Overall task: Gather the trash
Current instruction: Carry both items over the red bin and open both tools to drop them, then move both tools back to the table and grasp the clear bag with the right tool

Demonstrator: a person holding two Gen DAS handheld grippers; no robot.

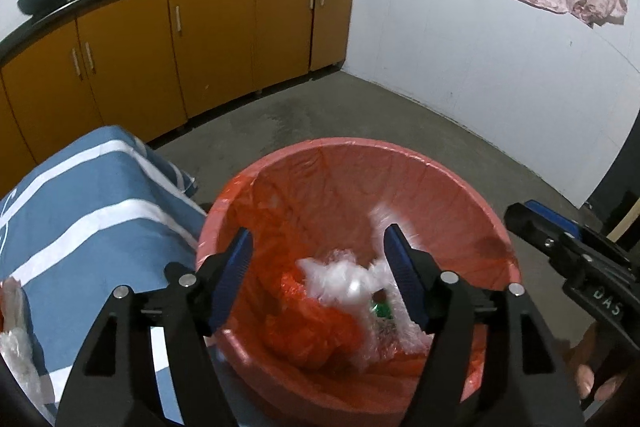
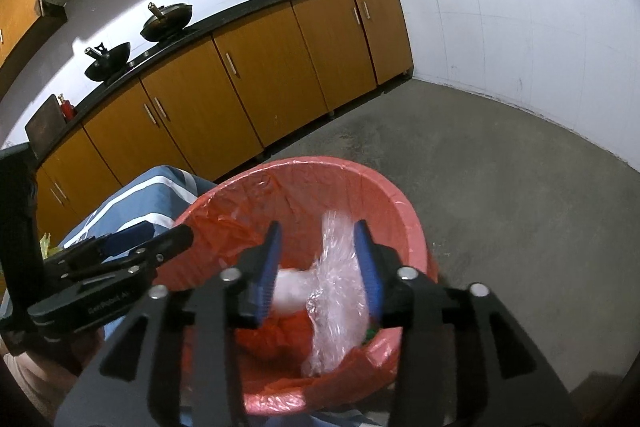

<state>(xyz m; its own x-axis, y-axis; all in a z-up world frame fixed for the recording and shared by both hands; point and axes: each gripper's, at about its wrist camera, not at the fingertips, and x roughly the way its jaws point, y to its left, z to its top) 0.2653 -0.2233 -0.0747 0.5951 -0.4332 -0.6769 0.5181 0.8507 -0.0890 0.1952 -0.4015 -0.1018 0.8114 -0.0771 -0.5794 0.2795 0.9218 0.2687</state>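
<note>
Bin: the red bin (image 1: 360, 163), lined with an orange bag, is sitting on the concrete floor (image 1: 328, 107), filling the lower centre of both views.
Trash: clear plastic wrap (image 2: 336, 291) is lying inside the bin on crumpled orange plastic (image 1: 308, 323).
Left gripper (image 1: 318, 247): hovering over the bin, jaws released, nothing clamped.
Right gripper (image 2: 318, 239): jaws parted; the wrap is standing between them, blurred, brushing the 3 o'clock pad.
Cloth: a blue striped cloth (image 1: 92, 211) is lying at the bin's 9 o'clock.
</note>
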